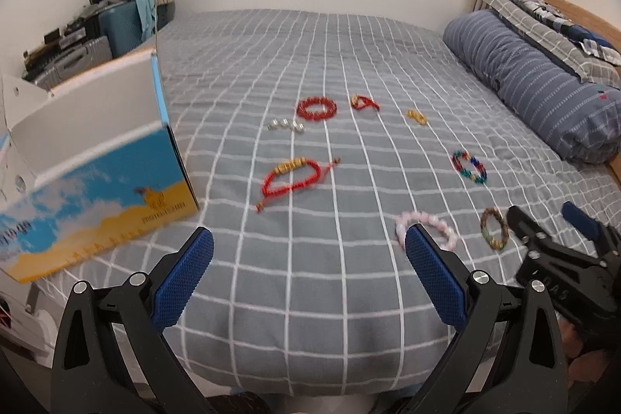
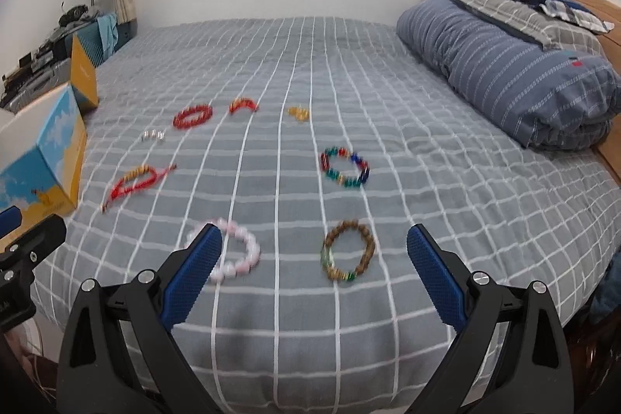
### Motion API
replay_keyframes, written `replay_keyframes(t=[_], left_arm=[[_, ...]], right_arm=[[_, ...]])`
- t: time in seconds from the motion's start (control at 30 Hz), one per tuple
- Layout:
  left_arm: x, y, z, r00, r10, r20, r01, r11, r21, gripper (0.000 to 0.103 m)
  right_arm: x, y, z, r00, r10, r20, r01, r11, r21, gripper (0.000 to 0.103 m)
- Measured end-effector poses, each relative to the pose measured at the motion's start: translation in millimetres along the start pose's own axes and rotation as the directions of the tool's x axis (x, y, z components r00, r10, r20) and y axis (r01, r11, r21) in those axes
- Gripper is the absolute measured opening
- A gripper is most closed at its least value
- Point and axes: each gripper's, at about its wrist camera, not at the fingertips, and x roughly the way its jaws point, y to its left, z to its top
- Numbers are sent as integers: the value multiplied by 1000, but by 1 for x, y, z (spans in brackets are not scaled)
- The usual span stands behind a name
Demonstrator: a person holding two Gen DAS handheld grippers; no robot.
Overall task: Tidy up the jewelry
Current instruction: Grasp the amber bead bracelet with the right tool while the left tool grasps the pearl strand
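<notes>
Here, both claws, left claw (image 1: 309, 260) and right claw (image 2: 314, 258), are hovering released above the bed (image 2: 446, 181), the brown bead bracelet (image 2: 348, 252) lying just ahead between the right's fingers, seemingly first for the open box (image 1: 97, 177).

Grey white-checked bedsheet (image 2: 388, 297); pink bracelet (image 2: 236, 251); brown bracelet (image 2: 349, 251); blue-yellow box (image 1: 97, 193).

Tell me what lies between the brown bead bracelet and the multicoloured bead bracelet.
Nothing: only bare checked bedsheet separates the brown bead bracelet from the multicoloured bead bracelet, clearest in the right wrist view.
</notes>
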Motion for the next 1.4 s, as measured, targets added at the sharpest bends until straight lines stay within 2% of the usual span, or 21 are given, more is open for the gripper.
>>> replay_keyframes(t=[0.17,0.3,0.5,0.63,0.77,0.97,1.07,1.27,1.4], left_arm=[[-2,5,40,999,26,31,-26,1000,-10,97],[9,7,76,999,28,21,-28,999,-17,97],[36,4,122,1000,-4,-8,3,999,-36,97],[71,3,144,999,-8,-53,6,1000,-30,97],[107,7,149,996,5,-89,-8,1000,-30,97],[164,15,149,985,16,-171,-22,999,-38,97],[185,20,151,981,38,-191,-46,998,-38,97],[222,24,142,964,40,-262,-54,998,-44,97],[242,26,138,953,41,-300,-54,998,-35,96]], right_arm=[[-6,-2,40,1000,1,28,-1,1000,5,92],[3,6,76,999,-16,42,17,1000,-24,92],[40,18,123,999,-30,26,31,999,-43,92],[77,24,150,1000,-22,-7,22,999,-50,92],[114,30,163,999,-18,-43,15,997,-70,92],[181,33,167,990,5,-142,-15,997,-71,92],[204,34,167,983,13,-182,-26,997,-68,92],[244,38,167,970,13,-244,-31,997,-71,92],[264,41,163,955,13,-295,-40,995,-86,85]])
